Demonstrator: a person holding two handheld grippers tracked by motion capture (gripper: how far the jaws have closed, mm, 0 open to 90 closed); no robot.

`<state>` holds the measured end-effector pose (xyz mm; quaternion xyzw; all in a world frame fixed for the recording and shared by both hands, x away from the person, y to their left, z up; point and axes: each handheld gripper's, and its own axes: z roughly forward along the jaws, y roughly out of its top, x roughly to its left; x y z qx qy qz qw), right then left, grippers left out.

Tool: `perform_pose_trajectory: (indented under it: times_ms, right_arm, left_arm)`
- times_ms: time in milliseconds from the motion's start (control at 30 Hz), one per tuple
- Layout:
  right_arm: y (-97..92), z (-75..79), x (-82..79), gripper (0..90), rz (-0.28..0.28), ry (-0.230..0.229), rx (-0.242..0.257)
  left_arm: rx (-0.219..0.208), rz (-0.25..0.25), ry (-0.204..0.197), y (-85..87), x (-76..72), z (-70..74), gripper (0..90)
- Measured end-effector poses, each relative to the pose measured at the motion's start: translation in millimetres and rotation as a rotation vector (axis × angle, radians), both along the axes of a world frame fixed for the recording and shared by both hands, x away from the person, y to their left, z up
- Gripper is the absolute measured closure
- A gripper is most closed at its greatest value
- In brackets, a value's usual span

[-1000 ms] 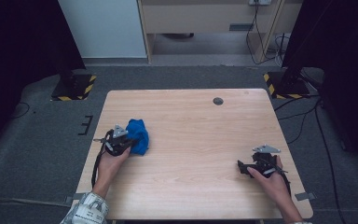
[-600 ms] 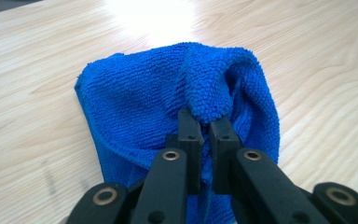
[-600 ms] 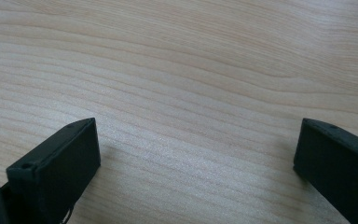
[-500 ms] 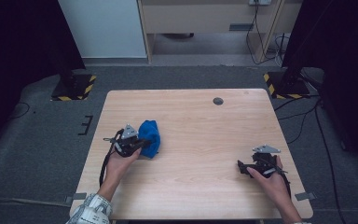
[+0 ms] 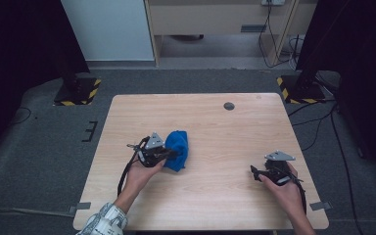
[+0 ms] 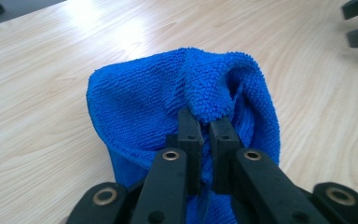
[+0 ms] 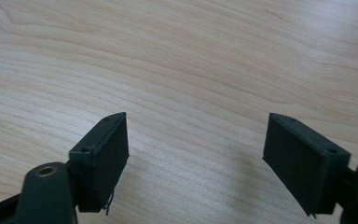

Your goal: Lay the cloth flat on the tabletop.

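One light wooden table [image 5: 210,205] carries one crumpled blue microfibre cloth [image 5: 177,148], and two black hand-held grippers work over it. Nearest in the high view, the right gripper [image 5: 255,171] sits by the table's near right corner, well apart from the cloth to its right. The left gripper [image 5: 172,154] lies just left of the cloth, its tips touching the cloth's left side. Farthest, beyond the cloth toward the table's far edge, is one small round dark grommet [image 5: 229,105].

The left gripper view shows what the high view cannot: the left gripper [image 6: 204,128] is clenched on a raised fold of the cloth [image 6: 135,102], the two jaws almost meeting with blue pile pinched between them, while the rest of the cloth rests bunched on the wood. The other gripper's jaw tips appear at that view's upper right.

The right gripper view shows the right gripper [image 7: 193,147] released: its jaws stand apart with bare wood between them, gripping and touching nothing, and they have just been closing somewhat.
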<state>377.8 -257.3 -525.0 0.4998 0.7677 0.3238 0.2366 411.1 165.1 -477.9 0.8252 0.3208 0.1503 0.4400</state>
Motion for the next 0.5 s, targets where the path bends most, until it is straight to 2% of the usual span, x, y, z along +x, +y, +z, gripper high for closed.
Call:
perform_pose_trajectory:
  times_ms: [33,300,400,433,500]
  right_arm:
    - [1.3,1.5,0.8,27.6,0.004,-0.001,-0.003]
    - [15.6,8.6,3.5,37.8,0.058,-0.019,-0.006]
    - [22.2,13.4,3.2,43.2,0.086,-0.039,0.001]
    - [25.3,17.3,3.3,45.4,0.109,-0.058,0.006]
    - [26.3,21.7,3.8,49.8,0.117,-0.067,0.015]
  left_arm:
    - [0.001,-0.021,-0.002,-6.4,-2.4,1.0,85.7]
    - [-0.006,-0.098,-0.009,-31.7,-12.3,3.5,85.6]
    - [0.003,-0.137,-0.013,-43.8,-17.6,3.8,85.6]
    - [0.006,-0.148,-0.014,-47.3,-19.1,3.6,85.5]
    - [0.003,-0.167,-0.014,-53.0,-21.7,3.4,85.5]
